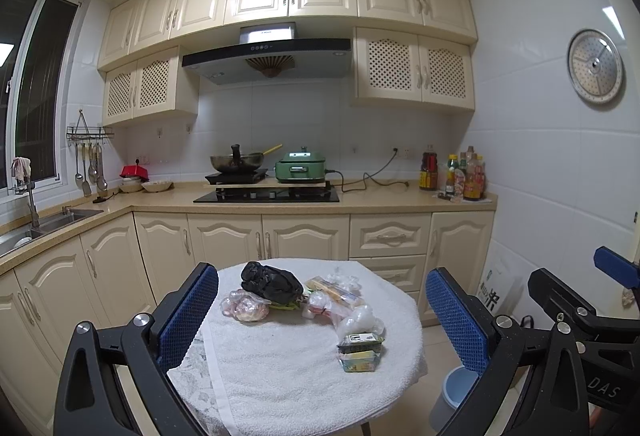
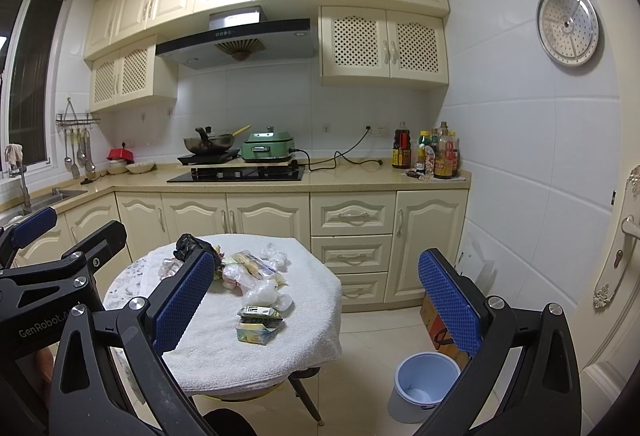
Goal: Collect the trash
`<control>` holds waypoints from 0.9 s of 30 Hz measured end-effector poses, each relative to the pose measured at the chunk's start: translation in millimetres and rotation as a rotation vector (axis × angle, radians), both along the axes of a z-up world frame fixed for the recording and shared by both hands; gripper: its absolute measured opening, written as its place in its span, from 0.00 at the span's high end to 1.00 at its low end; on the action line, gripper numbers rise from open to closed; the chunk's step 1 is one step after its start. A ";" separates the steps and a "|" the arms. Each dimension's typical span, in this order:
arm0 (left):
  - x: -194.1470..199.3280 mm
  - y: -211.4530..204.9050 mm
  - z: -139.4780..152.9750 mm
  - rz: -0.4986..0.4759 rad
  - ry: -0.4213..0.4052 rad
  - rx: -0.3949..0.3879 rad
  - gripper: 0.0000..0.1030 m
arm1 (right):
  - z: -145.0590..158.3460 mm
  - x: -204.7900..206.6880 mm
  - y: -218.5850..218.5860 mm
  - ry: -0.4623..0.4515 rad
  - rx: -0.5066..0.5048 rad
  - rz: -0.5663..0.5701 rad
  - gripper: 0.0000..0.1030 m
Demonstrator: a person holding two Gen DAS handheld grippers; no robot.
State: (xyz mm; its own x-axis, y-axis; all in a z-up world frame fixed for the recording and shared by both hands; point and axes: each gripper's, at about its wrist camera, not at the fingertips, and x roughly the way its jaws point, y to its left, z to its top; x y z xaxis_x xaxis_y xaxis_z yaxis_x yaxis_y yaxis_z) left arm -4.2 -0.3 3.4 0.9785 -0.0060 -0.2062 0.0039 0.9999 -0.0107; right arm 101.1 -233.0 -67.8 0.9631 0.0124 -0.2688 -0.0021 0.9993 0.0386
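Since both grippers, left gripper (image 1: 322, 312) and right gripper (image 2: 316, 304), are spread wide and empty, the crinkly clear plastic wrappers (image 2: 266, 292) could easily be knocked off the white towel-covered round table (image 2: 224, 352), missing the pale blue plastic bin (image 2: 426, 386).

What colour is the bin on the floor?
Light blue; the bin shows best in the right wrist view, beside the table.

The left claw (image 2: 32, 328) body carries "GenRobot" in pale letters. The right claw (image 1: 604, 392) body shows "DAS". Packet labels are too small to read.
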 end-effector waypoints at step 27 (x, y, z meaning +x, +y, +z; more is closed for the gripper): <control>-0.2 -2.0 -0.8 0.000 0.006 0.003 0.01 | -1.3 -1.3 -0.3 0.004 0.009 0.001 0.00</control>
State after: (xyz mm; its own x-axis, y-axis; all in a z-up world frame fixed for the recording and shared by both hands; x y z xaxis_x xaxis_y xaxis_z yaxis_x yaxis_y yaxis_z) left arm -4.3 -2.3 2.7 0.9772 -0.0054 -0.2122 0.0039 1.0000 -0.0077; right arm 99.7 -233.3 -69.0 0.9621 0.0158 -0.2721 -0.0030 0.9989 0.0473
